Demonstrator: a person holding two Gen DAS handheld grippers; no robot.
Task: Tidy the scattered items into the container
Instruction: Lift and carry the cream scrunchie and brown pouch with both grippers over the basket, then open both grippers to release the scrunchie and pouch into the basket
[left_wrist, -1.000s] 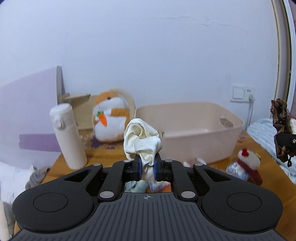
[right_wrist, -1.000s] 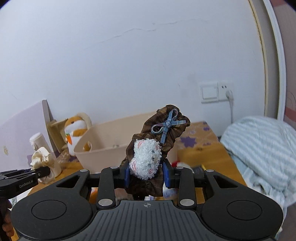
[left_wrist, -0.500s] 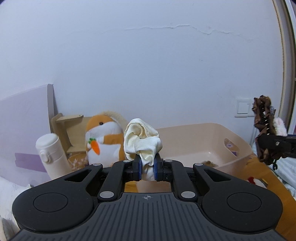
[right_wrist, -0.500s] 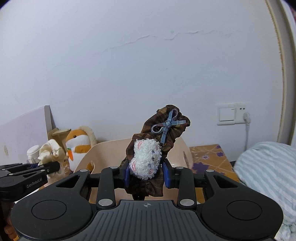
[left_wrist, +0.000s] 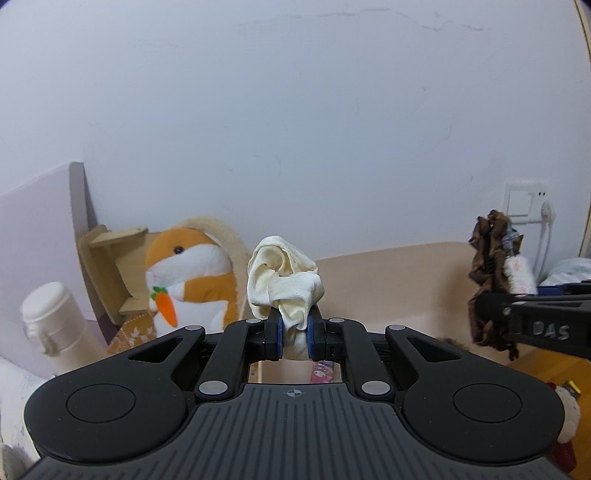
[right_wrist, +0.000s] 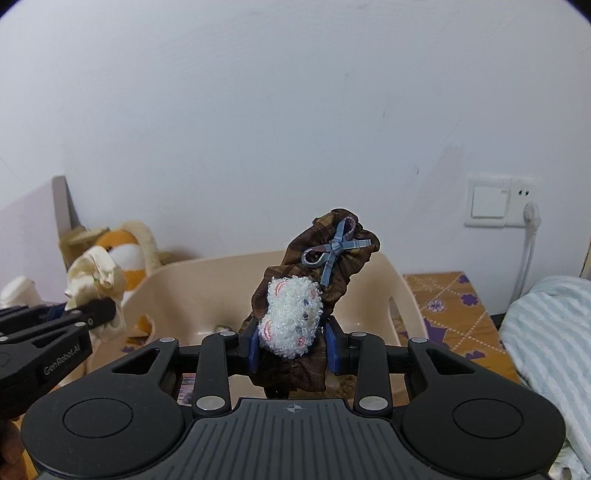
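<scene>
Neither load is delivered yet: the left hand-held gripper (left_wrist: 294, 332) pinches a cream cloth (left_wrist: 282, 284) and the right hand-held gripper (right_wrist: 294, 349) a brown scrunchie (right_wrist: 325, 258), both just short of the beige container (right_wrist: 192, 295), with more items outside it.

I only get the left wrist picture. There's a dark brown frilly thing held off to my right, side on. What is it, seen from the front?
Observer: A brown plaid scrunchie with a blue bow and a fluffy white patch, clamped in the right gripper.
Operator: Is there anything in the beige tub already? My gripper blocks most of the inside.
Observer: Yes, the right wrist view shows a small dark item on the floor of the beige tub; too small to name.
Operator: And right of the tub?
Observer: A striped blue and white blanket, next to an orange flowered cloth.
</scene>
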